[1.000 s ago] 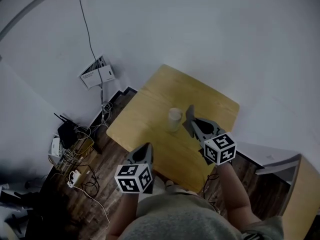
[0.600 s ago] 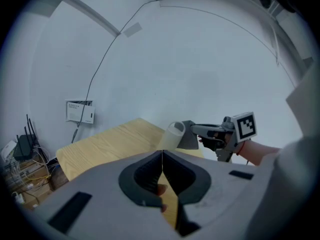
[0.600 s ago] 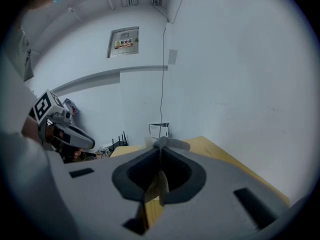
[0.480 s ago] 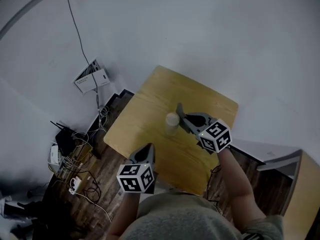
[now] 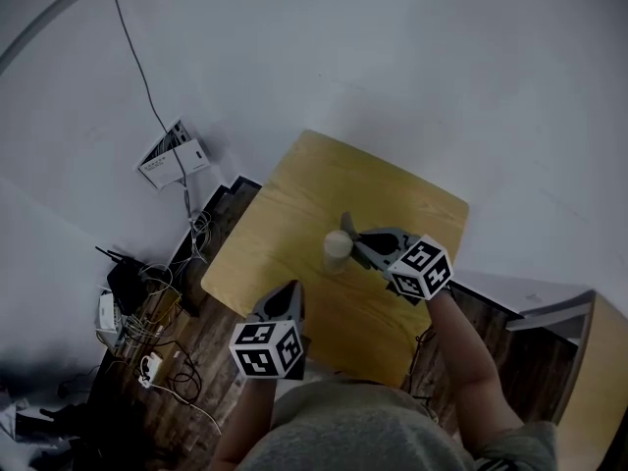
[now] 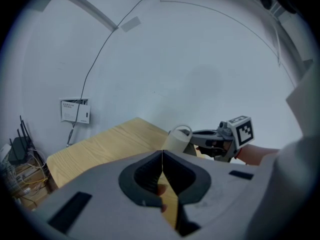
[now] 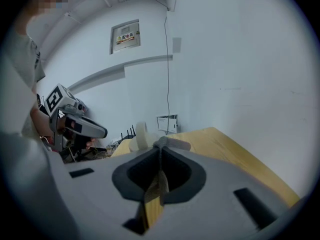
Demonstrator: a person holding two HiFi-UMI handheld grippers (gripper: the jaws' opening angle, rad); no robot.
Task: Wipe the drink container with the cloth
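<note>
Drink container point(image 5: 337, 248) on wooden table point(image 5: 294, 189); white wall point(image 5: 392, 57).

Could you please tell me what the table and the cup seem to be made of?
Table: light wood or wood-look laminate, matte; fine grain lines run along its yellow top.
Cup: pale and matte with no glare, perhaps plastic or paper; the views leave it open.

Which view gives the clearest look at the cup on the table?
The left gripper view: the cup shows large and side-on, rim clear, with the right gripper beside it. The head view shows the cup small, from above. In the right gripper view only the cup's top peeks past jaws shut on the cloth.
</note>
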